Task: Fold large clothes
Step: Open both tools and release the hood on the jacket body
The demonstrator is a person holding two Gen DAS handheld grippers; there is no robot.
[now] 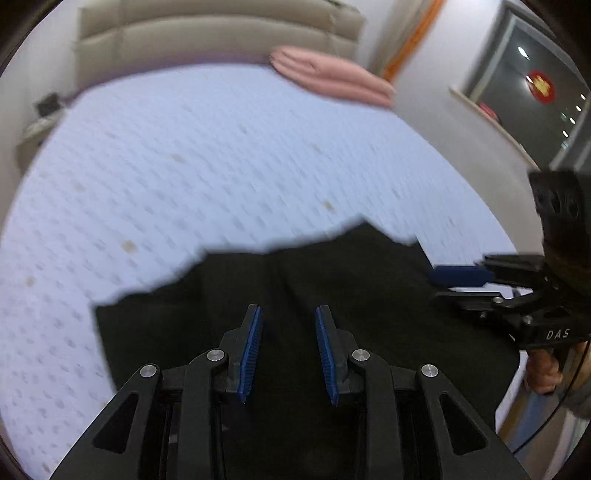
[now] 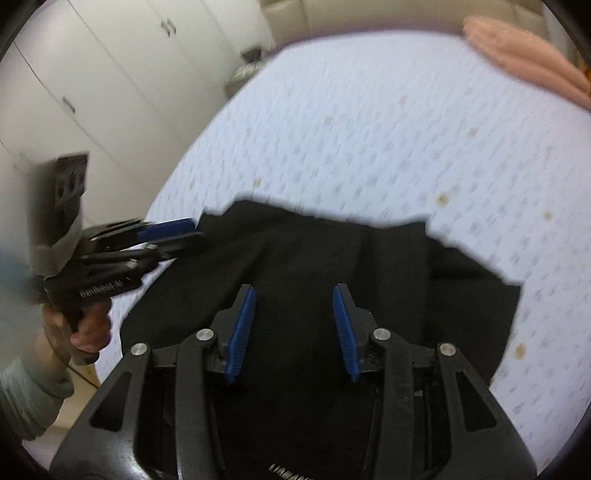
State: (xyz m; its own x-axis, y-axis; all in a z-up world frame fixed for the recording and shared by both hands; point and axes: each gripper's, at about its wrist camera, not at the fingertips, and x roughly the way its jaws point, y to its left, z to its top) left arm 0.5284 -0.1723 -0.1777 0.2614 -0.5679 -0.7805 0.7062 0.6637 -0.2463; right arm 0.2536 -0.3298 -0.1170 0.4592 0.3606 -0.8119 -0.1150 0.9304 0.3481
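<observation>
The garment (image 1: 295, 280) lies on the mattress's (image 1: 221, 147) near edge, the folded blanket (image 1: 332, 75) at its far right corner.

One black garment (image 1: 332, 295) on one bed (image 1: 221, 166). One folded pink blanket (image 1: 332, 75). Two grippers: left gripper (image 1: 289, 350), right gripper (image 2: 294, 328), each with two blue pads (image 1: 251, 350). Two hands: right hand (image 1: 543, 373), left hand (image 2: 88, 328). One padded headboard (image 1: 221, 33). One window (image 1: 535, 85). One white wardrobe (image 2: 110, 74).
</observation>
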